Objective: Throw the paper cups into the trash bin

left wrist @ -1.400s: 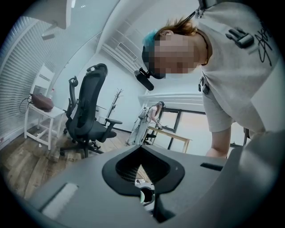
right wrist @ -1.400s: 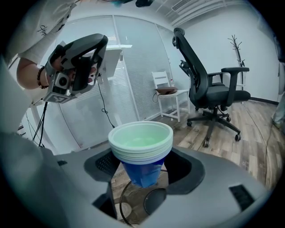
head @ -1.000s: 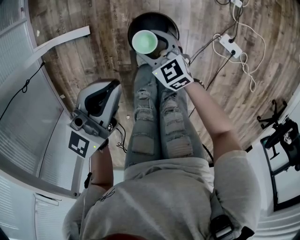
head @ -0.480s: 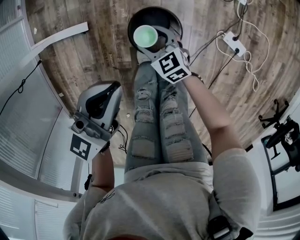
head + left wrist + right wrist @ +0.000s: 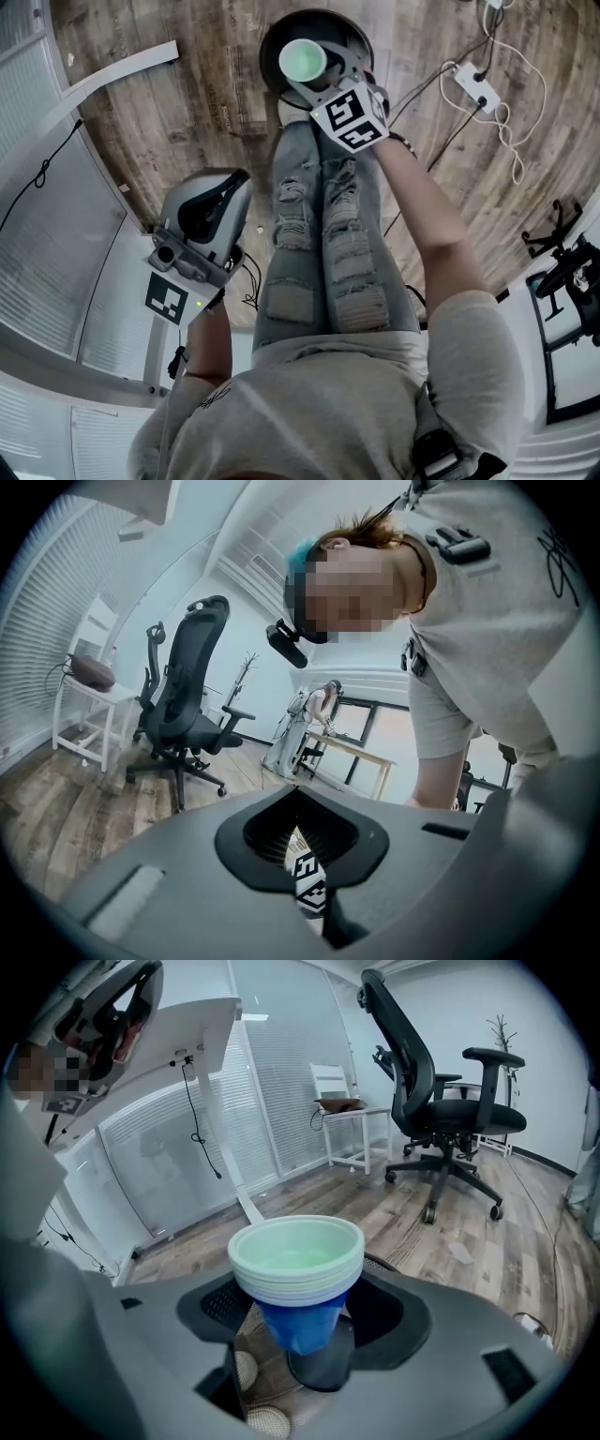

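- Cups [image 5: 296,1265] of paper, nested in one stack, blue outside and pale green inside, stand upright with the mouth up.
- My right hand-held gripper [image 5: 300,1302] is clamped on the blue wall of the stack, one jaw on each side.
- Seen from my head, the cups [image 5: 303,59] are at 12 o'clock, past my knees, held over the open mouth of the round dark trash bin [image 5: 349,26].
- The bin stands on the wooden floor [image 5: 197,103], just beyond my feet.
- My left hand-held gripper [image 5: 214,192] hangs at about 8 o'clock, beside my left leg and well apart from the bin. Its jaws are closed together, with nothing between them.
- A white power strip [image 5: 473,86] with looping cables lies on the floor at 2 o'clock.
- A black office chair [image 5: 441,1082] stands further off, at 1 o'clock in the right gripper view.
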Demonstrator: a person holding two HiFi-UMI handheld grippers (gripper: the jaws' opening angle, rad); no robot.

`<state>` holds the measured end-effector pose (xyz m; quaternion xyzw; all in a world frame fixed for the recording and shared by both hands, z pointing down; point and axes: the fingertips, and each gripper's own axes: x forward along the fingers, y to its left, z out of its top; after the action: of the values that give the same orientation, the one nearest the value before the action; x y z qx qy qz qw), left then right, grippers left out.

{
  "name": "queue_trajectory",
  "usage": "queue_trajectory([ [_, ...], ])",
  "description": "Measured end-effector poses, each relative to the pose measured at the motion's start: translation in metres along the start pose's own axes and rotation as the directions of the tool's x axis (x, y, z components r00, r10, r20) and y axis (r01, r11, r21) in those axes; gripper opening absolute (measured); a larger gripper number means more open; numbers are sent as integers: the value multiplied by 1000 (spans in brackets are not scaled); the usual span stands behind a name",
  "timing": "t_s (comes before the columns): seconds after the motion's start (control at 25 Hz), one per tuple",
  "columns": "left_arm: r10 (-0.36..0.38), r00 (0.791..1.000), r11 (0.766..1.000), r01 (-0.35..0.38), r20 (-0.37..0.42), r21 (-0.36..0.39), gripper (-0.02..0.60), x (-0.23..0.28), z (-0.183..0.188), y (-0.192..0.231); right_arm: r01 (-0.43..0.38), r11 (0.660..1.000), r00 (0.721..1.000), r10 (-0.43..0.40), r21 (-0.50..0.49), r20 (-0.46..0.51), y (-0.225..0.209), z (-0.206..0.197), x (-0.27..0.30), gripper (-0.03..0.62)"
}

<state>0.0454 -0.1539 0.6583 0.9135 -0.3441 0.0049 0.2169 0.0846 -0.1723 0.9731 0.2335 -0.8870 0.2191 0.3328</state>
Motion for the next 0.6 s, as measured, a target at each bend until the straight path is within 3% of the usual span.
queue_trajectory([
  [0.6, 9, 1000, 1000, -9, -2, -4, -3, -3, -8, 7, 29, 999, 990, -35, -44, -139, -22, -42, 32, 306],
])
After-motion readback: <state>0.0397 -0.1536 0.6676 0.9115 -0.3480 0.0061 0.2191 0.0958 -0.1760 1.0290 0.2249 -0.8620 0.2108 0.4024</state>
